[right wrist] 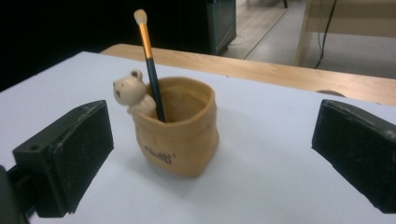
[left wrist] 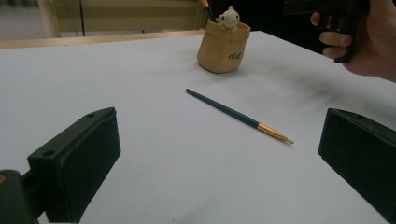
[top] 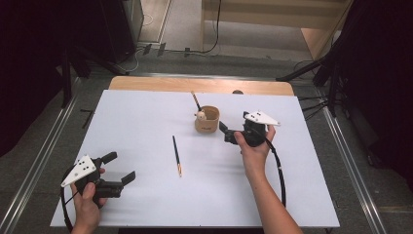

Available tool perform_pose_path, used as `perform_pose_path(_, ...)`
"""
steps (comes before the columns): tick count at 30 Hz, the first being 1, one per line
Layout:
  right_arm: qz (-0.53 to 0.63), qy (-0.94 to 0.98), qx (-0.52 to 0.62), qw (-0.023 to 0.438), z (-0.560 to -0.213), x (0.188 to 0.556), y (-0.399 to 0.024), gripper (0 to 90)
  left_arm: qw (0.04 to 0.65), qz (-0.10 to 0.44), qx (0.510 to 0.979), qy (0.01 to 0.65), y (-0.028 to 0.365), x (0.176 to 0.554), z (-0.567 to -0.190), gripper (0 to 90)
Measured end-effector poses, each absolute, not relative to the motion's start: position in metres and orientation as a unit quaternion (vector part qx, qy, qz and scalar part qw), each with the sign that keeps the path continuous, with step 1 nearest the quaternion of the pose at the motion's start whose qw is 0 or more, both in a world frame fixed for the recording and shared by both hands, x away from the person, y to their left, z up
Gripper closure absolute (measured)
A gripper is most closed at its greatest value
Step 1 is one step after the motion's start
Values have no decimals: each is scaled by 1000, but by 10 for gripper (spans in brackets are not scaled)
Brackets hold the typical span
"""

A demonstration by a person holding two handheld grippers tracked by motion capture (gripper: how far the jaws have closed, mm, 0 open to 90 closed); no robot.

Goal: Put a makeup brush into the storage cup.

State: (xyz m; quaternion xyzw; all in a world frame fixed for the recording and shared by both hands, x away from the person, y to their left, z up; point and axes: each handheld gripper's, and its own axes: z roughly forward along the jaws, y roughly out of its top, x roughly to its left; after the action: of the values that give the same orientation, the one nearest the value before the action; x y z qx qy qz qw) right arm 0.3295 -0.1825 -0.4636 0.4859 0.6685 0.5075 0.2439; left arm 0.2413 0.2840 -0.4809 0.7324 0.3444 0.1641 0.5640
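A tan pouch-shaped cup [top: 207,122] [right wrist: 180,135] stands on the white sheet right of centre, with a small bear figure [right wrist: 130,91] on its rim. One dark brush with a gold ferrule [right wrist: 150,60] stands upright inside it. A second dark brush [top: 176,155] [left wrist: 233,114] lies flat on the sheet, nearer the front. My right gripper [top: 225,133] [right wrist: 210,140] is open just right of the cup, its jaws wide apart and empty. My left gripper [top: 120,167] [left wrist: 219,140] is open at the front left, pointing at the lying brush from a distance.
The white sheet [top: 146,117] covers a wooden table whose far edge [top: 199,85] shows behind it. Dark stands and cables sit on the floor to both sides. The right hand [left wrist: 369,42] appears at the left gripper view's top right.
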Motion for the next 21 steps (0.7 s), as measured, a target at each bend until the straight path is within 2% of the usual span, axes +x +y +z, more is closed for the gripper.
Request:
perform_pose_path(9, 512, 670, 470, 261, -466, 294, -208, 0, 563, 168, 731, 346, 285, 241, -480, 0)
perform_pose_path(21, 513, 678, 456, 262, -479, 257, -228, 0, 563, 168, 732, 345, 284, 240, -480, 0)
